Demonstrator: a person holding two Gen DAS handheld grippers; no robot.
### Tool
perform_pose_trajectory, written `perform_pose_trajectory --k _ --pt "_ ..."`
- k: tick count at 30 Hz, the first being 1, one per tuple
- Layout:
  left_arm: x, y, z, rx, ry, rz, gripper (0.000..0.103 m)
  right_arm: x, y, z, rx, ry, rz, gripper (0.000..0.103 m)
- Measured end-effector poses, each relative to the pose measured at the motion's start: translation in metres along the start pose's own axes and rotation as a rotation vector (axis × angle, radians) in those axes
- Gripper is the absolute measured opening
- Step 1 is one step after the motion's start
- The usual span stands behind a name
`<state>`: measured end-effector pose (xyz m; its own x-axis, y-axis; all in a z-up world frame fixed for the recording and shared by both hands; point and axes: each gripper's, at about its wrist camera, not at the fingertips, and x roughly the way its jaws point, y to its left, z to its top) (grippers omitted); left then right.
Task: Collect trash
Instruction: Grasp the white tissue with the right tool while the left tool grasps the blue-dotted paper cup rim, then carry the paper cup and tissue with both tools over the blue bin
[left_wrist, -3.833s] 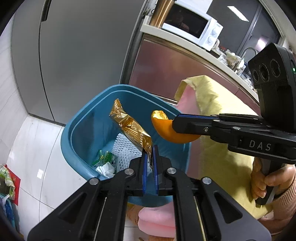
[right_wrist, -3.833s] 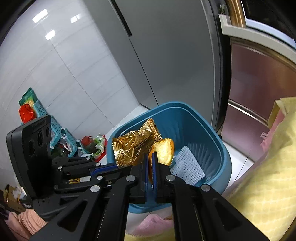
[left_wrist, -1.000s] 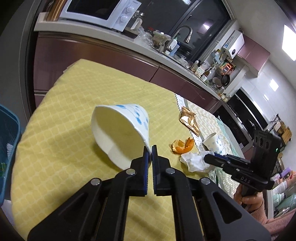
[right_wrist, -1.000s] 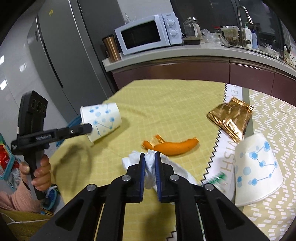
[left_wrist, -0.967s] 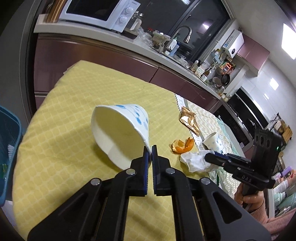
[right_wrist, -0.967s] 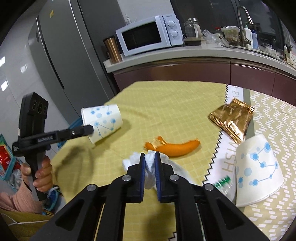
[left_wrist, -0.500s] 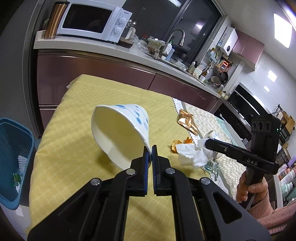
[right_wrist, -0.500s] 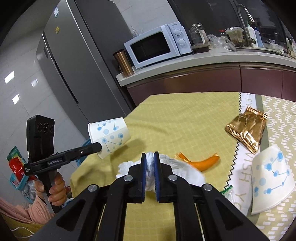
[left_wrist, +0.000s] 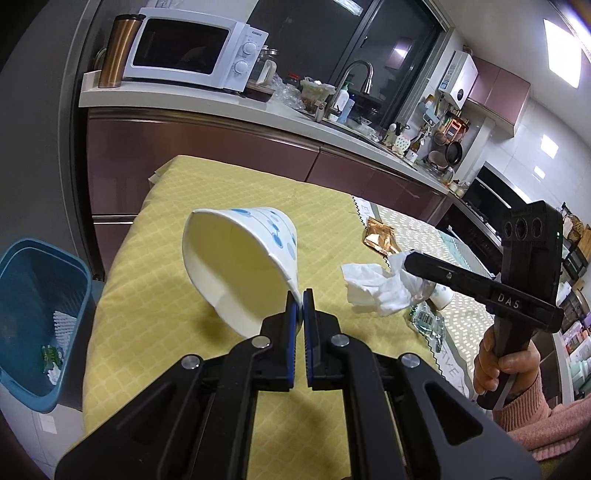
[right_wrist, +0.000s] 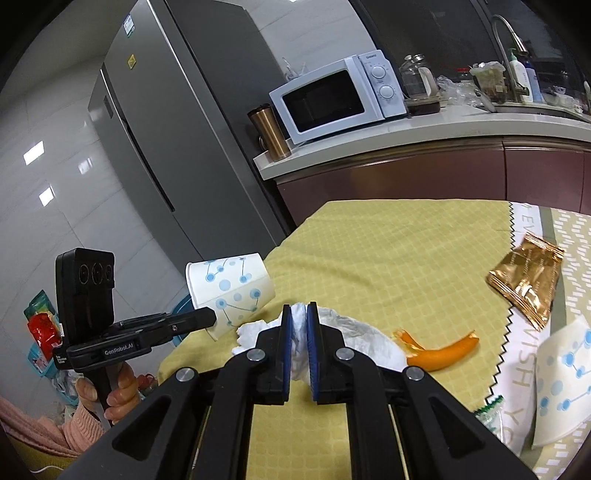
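Left gripper (left_wrist: 302, 301), jaws clamped on the rim of a paper cup (left_wrist: 243, 266) held tilted above the yellow tablecloth (left_wrist: 177, 229). Right gripper (right_wrist: 299, 314), jaws pinched on a crumpled tissue (right_wrist: 347, 332), also off the cloth. On the table: orange peel (right_wrist: 439, 350), gold wrapper (right_wrist: 524, 280), second cup (right_wrist: 561, 376). Blue bin (left_wrist: 33, 295) on the floor beside the table.
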<state>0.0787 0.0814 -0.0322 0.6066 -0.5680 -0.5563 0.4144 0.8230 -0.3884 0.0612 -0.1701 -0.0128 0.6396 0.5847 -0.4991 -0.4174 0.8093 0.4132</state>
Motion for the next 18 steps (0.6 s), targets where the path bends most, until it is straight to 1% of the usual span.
perform_pose_trajectory --k 18 --pt "-0.027 0.011 -0.003 -0.007 -0.026 0.032 0.004 0.023 0.02 0.008 -0.035 0.021 0.052 0.007"
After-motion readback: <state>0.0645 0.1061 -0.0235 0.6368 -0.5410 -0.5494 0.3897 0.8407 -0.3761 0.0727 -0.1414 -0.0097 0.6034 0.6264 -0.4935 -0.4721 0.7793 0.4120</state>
